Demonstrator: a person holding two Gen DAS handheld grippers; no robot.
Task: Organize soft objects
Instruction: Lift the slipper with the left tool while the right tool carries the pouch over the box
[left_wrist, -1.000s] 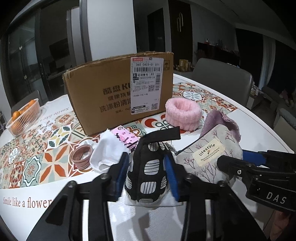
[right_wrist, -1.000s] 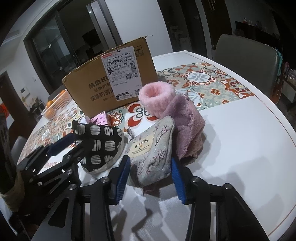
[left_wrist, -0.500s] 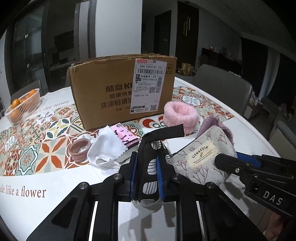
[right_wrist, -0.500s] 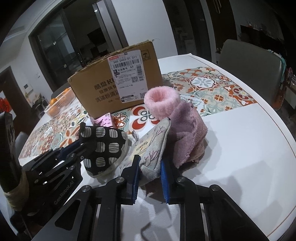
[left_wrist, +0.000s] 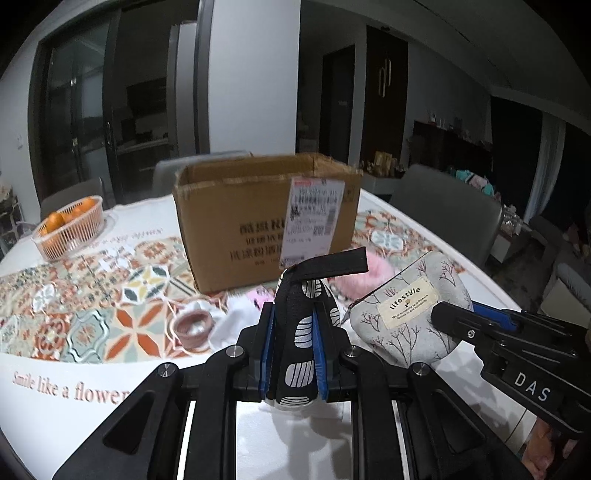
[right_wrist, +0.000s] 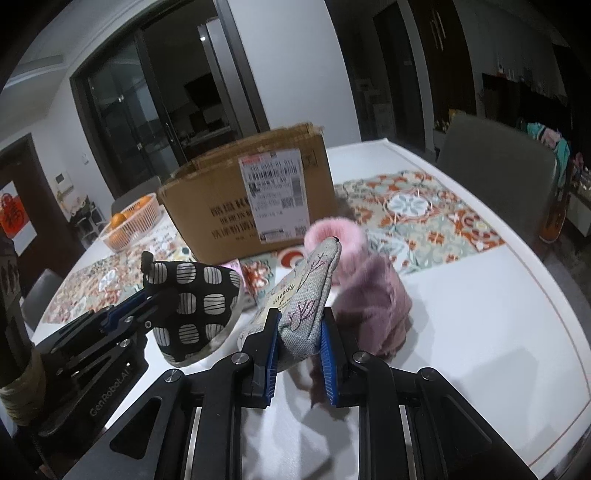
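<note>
My left gripper (left_wrist: 293, 347) is shut on a black pouch with white patches (left_wrist: 301, 332) and holds it above the table; the pouch also shows in the right wrist view (right_wrist: 195, 295). My right gripper (right_wrist: 297, 350) is shut on a grey "lifestyle" pouch (right_wrist: 306, 295) and holds it lifted; this pouch also shows in the left wrist view (left_wrist: 410, 310). An open cardboard box (left_wrist: 258, 218) stands behind both pouches. A pink fluffy band (right_wrist: 336, 232) and a mauve plush cloth (right_wrist: 373, 291) lie on the table past the right gripper.
A basket of oranges (left_wrist: 68, 227) sits at the far left. A ring of hair ties (left_wrist: 192, 326), a white cloth (left_wrist: 236, 321) and a small pink packet (left_wrist: 258, 295) lie in front of the box. Grey chairs (right_wrist: 495, 155) stand at the table's far side.
Both grippers closed on their pouches, then lifted them off the table. The box now appears lower in both views, with its open top showing.
</note>
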